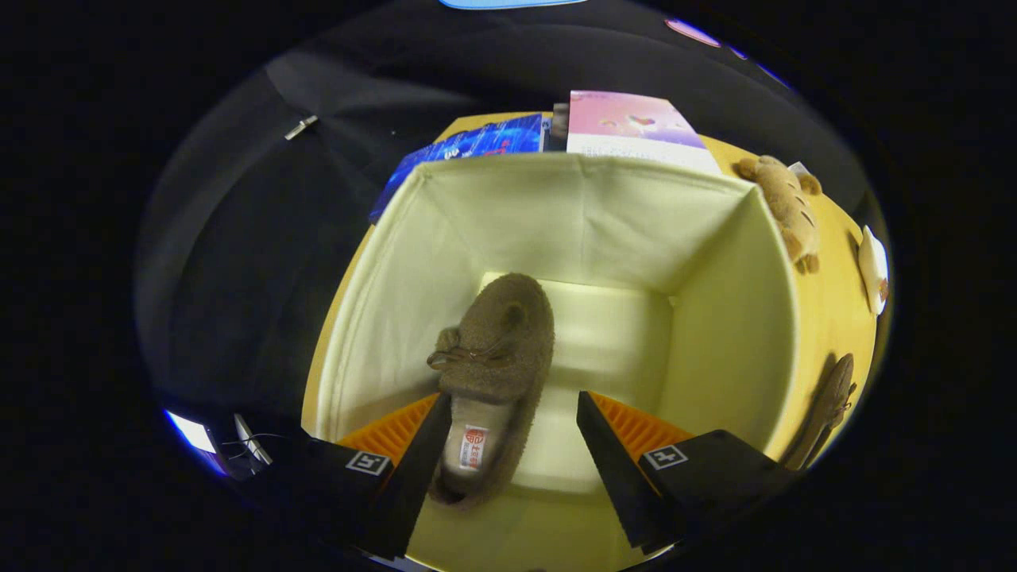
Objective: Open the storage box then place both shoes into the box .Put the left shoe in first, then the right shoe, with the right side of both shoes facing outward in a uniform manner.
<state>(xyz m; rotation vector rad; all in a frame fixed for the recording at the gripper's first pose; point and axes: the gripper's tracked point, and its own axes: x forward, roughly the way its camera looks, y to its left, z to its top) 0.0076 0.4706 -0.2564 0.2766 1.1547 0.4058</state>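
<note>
Down inside the storage box [556,206] lies one brown furry shoe [493,357], resting on the pale floor of the box toward its left wall, sole down, with its toe pointing away from me and its heel nearest my tool. A small bow sits across its upper, and the lining with a little label inside shows at the open heel end. My gripper [508,445] hangs over the near edge of the box with its fingers spread wide apart; the heel of the shoe lies between them, close against the left finger [413,461], though I cannot tell whether it actually touches, while the right finger [612,453] stands clear of the shoe with bare box floor between. Neither finger presses on anything. The box is open, its cream fabric walls standing upright around the shoe. It sits on a yellow table [830,302]. Just outside the right wall of the box, on that table, lies the second brown shoe [830,397], seen edge-on near my right finger. Further off along the same side a brown plush toy [786,206] lies on the table, and beyond the far wall of the box are a blue book [477,147] and a pink book [628,119]
</note>
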